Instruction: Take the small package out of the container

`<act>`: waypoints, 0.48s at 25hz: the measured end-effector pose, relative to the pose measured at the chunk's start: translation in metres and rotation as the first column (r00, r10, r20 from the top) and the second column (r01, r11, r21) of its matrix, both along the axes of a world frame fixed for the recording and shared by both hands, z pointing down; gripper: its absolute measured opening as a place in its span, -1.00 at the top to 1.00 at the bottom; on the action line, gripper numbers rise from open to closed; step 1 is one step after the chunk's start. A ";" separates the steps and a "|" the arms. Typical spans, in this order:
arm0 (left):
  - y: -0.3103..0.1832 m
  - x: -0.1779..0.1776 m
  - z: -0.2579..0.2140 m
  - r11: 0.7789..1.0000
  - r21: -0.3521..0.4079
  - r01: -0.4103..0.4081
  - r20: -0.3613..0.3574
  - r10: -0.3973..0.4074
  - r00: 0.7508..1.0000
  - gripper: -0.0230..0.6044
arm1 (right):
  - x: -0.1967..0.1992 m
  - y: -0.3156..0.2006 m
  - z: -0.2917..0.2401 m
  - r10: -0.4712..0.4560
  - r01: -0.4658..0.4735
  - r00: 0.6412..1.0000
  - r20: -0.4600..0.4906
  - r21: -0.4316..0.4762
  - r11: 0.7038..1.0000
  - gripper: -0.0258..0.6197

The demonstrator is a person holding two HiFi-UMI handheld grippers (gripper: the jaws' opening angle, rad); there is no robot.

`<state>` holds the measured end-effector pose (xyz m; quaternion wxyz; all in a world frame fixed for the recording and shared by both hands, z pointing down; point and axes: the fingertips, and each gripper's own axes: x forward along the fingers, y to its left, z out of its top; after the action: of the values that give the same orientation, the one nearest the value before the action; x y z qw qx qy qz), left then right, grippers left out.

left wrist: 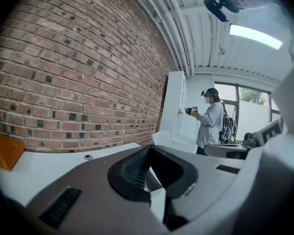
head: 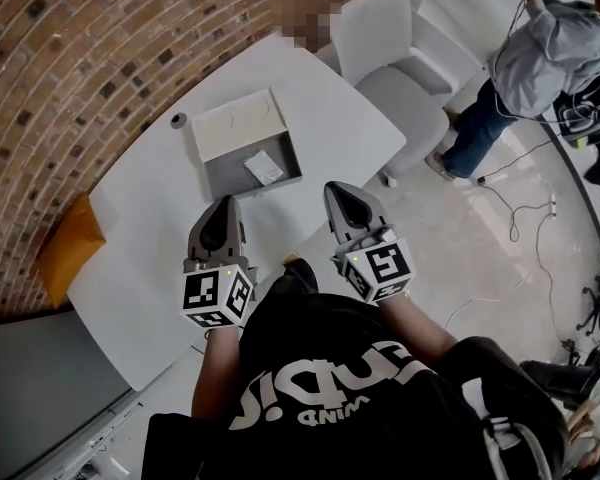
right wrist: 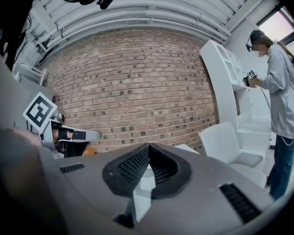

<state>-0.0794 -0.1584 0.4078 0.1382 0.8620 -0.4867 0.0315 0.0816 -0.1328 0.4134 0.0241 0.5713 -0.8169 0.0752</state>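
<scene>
- Both the left gripper point(head: 224, 206) and right gripper point(head: 340, 192) have jaws fully together, holding nothing.
- Only the head view shows the small package point(head: 264, 167) lying in the open container point(head: 225, 179).

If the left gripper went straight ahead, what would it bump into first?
Probably the container, at its near edge just ahead of the left gripper. Height is unclear, so it might pass above.
</scene>
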 end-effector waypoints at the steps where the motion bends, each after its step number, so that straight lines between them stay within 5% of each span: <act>1: -0.008 -0.001 0.002 1.000 -0.005 -0.002 -0.001 0.002 1.000 0.91 | -0.002 -0.008 -0.001 0.003 -0.003 1.000 0.001 -0.002 1.000 0.92; 12: -0.069 0.003 0.008 0.999 -0.051 -0.018 0.004 0.018 1.000 0.91 | -0.001 -0.068 -0.008 0.019 -0.019 1.000 -0.005 -0.014 1.000 0.92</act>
<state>-0.0761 -0.2275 0.4153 0.1589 0.8623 -0.4784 0.0473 0.0811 -0.2005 0.4053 0.0294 0.5792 -0.8107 0.0800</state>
